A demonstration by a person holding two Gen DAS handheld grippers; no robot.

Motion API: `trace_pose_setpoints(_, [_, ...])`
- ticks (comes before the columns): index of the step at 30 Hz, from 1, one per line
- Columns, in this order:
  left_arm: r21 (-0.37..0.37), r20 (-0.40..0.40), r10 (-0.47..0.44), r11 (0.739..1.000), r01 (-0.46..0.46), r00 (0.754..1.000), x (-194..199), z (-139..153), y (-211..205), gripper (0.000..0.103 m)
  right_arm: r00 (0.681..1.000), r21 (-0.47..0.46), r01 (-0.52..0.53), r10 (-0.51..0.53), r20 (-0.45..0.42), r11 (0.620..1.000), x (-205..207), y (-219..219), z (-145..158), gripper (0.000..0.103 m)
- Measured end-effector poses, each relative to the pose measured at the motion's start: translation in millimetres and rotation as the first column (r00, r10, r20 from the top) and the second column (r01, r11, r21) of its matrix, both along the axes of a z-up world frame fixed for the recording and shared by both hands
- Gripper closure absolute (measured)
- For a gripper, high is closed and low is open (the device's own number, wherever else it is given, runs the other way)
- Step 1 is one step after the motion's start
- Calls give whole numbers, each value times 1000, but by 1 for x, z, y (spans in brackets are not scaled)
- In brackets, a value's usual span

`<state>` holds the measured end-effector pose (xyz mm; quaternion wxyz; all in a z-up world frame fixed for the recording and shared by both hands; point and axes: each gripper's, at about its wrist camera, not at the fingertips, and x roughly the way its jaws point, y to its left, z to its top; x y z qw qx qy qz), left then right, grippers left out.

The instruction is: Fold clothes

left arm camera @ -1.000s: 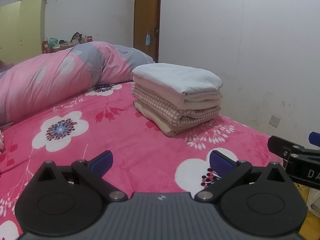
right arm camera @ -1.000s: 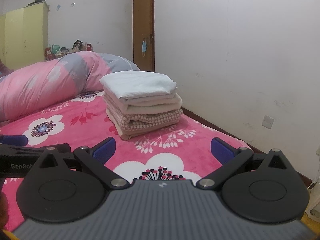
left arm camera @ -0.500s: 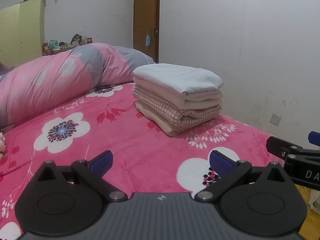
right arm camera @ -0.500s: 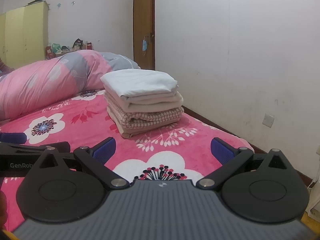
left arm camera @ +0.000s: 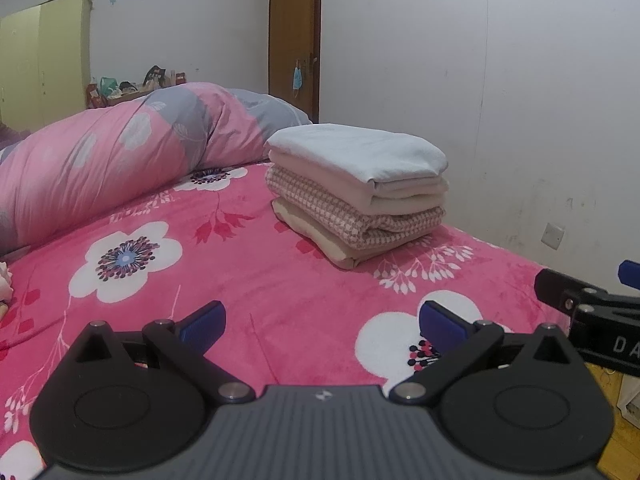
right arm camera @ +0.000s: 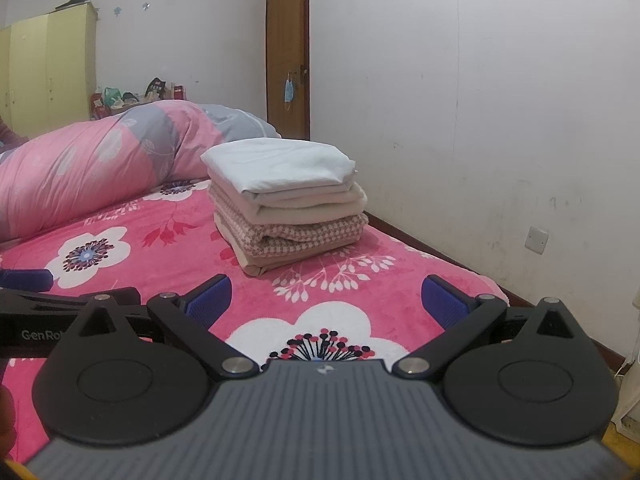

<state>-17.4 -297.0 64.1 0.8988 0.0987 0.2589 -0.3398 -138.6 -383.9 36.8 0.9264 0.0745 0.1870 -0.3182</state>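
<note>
Both your left tool (left arm camera: 320, 322) and right tool (right arm camera: 325, 300) gape empty; nudging the folded stack (right arm camera: 284, 200), mid-frame, could topple it.

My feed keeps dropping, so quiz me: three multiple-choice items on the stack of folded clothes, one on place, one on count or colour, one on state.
1. Where is the stack of folded clothes?
A. on the pink floral bedspread, near the wall
B. on the floor
C. atop the rolled quilt

2. What colour is the top piece?
A. red
B. white
C. black

3. How are the left gripper and right gripper?
A. both shut on cloth
B. one holds a shirt
C. both open, empty

Answers: 1 A, it rests on the bedspread; 2 B, the top fold is white; 3 C, fingers spread with nothing between.
</note>
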Motion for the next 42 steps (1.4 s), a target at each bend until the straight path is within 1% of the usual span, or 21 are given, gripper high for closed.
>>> trace_pose_setpoints(25, [-8,-18,14,1000,-14,1000,4,1,5,0,1000,-1,-7,7,-10,1000,5,2,-2,1])
trace_pose_setpoints(42, [-5,-15,12,1000,-13,1000,4,1,6,0,1000,1,-7,7,-14,1000,6,6,-1,1])
